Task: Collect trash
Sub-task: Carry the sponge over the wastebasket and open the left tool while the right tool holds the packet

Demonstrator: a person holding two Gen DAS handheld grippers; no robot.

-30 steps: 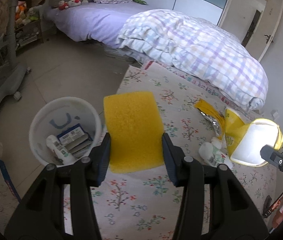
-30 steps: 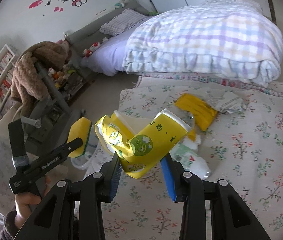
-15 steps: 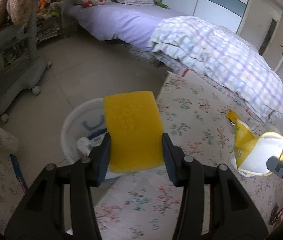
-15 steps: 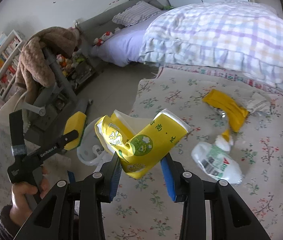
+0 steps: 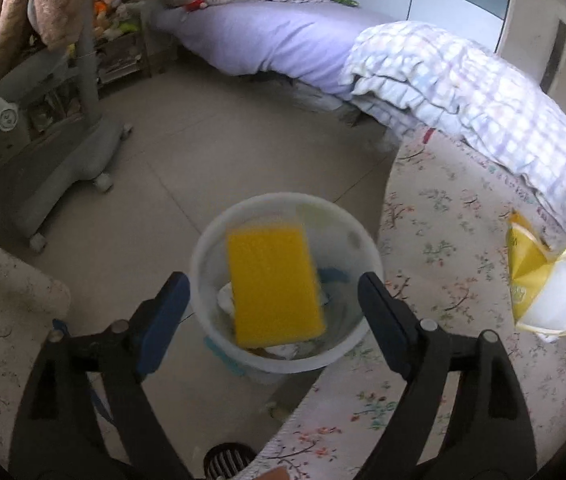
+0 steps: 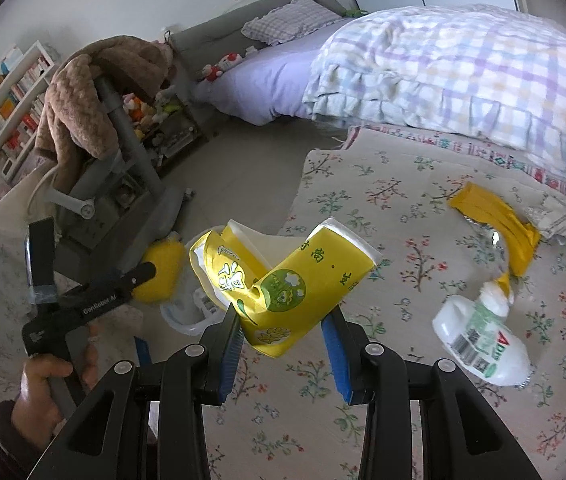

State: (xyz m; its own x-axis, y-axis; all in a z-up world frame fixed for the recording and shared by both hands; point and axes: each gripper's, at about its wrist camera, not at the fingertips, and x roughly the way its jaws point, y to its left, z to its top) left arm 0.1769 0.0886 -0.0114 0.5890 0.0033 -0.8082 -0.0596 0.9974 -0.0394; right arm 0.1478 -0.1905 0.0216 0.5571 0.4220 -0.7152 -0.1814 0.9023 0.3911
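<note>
Now left tongs (image 5: 271,304) opening, sponge (image 5: 275,286) over bin (image 5: 211,248)

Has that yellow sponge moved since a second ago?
Yes. The yellow sponge has left the opening left gripper and now hangs over the white bin; earlier it was clamped beside the bin, above the floral mat.

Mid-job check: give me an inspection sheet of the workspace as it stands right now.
Surface: floral mat beside bare floor tiles.
Job's things: yellow sponge loose over the white bin, touching neither pad; crushed yellow carton; white bottle and yellow wrapper lying on the mat.
Clutter: crumpled paper beside the wrapper.
Grippers: left gripper opening, jaws wide over the bin; right gripper clamped on the carton.
Cables: nothing seen.
Surroundings: bed with checked quilt, grey stand draped with a brown blanket, bookshelf.
</note>
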